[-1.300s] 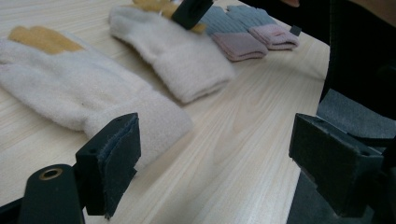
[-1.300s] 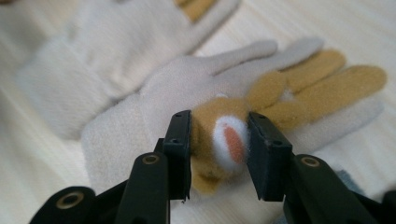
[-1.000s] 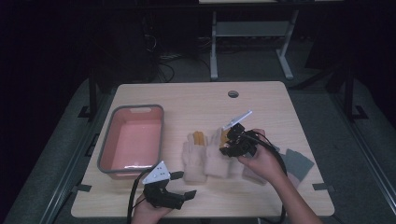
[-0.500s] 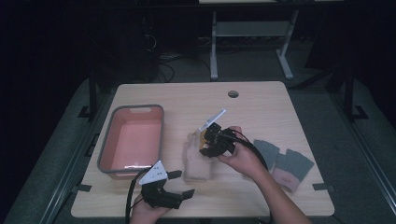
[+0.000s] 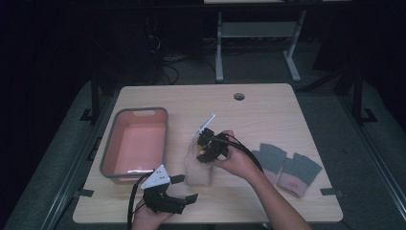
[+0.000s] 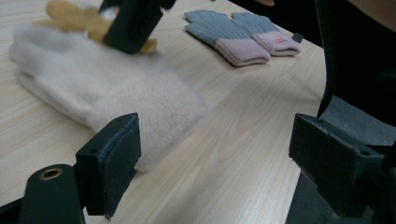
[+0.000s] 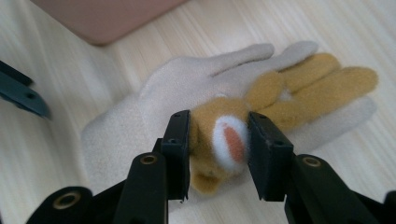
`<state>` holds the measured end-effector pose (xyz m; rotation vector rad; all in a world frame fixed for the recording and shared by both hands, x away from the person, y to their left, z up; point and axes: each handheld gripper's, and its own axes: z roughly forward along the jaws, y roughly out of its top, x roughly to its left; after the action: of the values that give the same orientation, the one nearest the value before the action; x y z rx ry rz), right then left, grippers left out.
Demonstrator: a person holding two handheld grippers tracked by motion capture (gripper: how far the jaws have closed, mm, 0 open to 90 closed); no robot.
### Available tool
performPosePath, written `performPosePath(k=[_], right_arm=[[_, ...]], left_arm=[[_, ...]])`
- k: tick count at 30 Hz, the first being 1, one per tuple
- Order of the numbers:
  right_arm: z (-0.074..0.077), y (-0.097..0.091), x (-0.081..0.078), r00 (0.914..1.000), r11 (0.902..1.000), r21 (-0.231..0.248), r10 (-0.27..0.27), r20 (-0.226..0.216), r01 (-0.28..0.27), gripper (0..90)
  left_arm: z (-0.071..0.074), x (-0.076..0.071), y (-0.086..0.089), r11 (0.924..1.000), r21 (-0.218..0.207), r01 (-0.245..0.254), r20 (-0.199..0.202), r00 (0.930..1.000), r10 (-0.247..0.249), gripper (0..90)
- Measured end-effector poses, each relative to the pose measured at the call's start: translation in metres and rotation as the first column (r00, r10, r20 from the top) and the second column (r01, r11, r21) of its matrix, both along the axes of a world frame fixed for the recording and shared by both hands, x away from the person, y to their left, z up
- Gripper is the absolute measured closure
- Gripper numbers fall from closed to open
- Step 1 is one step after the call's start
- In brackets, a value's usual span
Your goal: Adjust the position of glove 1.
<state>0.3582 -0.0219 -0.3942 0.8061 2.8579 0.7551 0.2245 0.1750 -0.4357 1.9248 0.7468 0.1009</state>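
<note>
1. High view shows the table (image 5: 287, 120) as the largest thing, pale wood, with every item on its near half.
2. Left of the cream glove sits the pink bin (image 5: 136, 143), grey-rimmed and holding nothing that I can make out.
3. The cream glove (image 5: 197, 165) lies flat just right of the bin, cuff toward the person; in the left gripper view (image 6: 107, 88) it is a fluffy slab on the wood.
4. Right of the cream glove, well apart, lies a pair of grey gloves (image 5: 287, 165) with pink cuffs, side by side.
5. The right hand-held gripper (image 5: 207, 149) hangs over the cream glove's finger end. In the right gripper view (image 7: 219, 154) its jaws stand narrow, pads pressed on either side of the tan glove (image 7: 280, 93), a plush piece with a white-and-orange patch that rests on top of the cream glove.
6. The left hand-held gripper (image 5: 184, 200) waits near the table's front edge, below the cream glove, jaws wide with nothing between them (image 6: 210, 172).
7. Risks, as I judge them:
   - The grip is on soft plush, so the tan glove may slip out when lifted.
   - The pads sit low; they could catch the cream glove's pile and drag it along.
   - A swing toward the bin could clip its rim.
</note>
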Motion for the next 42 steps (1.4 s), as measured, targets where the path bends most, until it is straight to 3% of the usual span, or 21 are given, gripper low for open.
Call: performPosePath(k=[3, 8, 11, 16, 20, 26, 31, 37, 42], right_arm=[[-0.008, 0.000, 0.002, 0.9998, 1.0000, -0.006, 0.001, -0.021, -0.002, 60.9], [-0.013, -0.004, 0.001, 0.9997, 1.0000, -0.009, 0.001, -0.025, -0.002, 54.5], [-0.010, -0.007, 0.002, 0.9994, 0.9994, 0.034, -0.004, -0.034, 0.005, 46.0], [-0.005, 0.002, 0.002, 1.0000, 0.9993, 0.037, 0.004, 0.001, -0.004, 40.3], [-0.005, 0.013, 0.006, 0.9996, 0.9993, 0.034, 0.013, 0.025, -0.013, 39.5], [-0.014, 0.023, 0.012, 0.9998, 0.9997, 0.021, 0.011, 0.019, -0.011, 39.7], [-0.025, 0.033, 0.018, 0.9999, 0.9998, -0.018, 0.014, 0.002, -0.014, 39.8], [-0.031, 0.033, 0.020, 0.9995, 0.9973, -0.068, 0.028, 0.017, -0.027, 43.5], [-0.031, 0.025, 0.021, 0.9988, 0.9963, -0.074, 0.046, 0.020, -0.044, 43.7]], left_arm=[[0.001, -0.001, 0.000, 1.0000, 0.006, -0.003, 0.014, 0.9999, 0.003, 16.4], [0.000, 0.000, -0.001, 1.0000, -0.002, -0.009, 0.000, 1.0000, 0.009, 16.4], [0.000, -0.001, -0.001, 0.9999, -0.003, -0.012, 0.005, 0.9999, 0.012, 16.4], [0.000, 0.000, -0.001, 0.9999, 0.001, -0.010, 0.013, 0.9999, 0.010, 16.4], [-0.001, -0.001, -0.001, 0.9999, 0.003, -0.010, 0.012, 0.9999, 0.010, 16.4], [0.000, -0.001, 0.001, 0.9999, -0.006, -0.016, 0.006, 0.9999, 0.016, 16.4], [-0.001, -0.001, 0.000, 0.9999, -0.006, -0.011, 0.002, 0.9999, 0.011, 16.4], [0.000, -0.001, 0.000, 0.9998, -0.008, -0.015, 0.003, 0.9999, 0.015, 16.4], [0.001, 0.000, 0.000, 0.9992, -0.021, -0.034, -0.001, 0.9994, 0.034, 16.3]])
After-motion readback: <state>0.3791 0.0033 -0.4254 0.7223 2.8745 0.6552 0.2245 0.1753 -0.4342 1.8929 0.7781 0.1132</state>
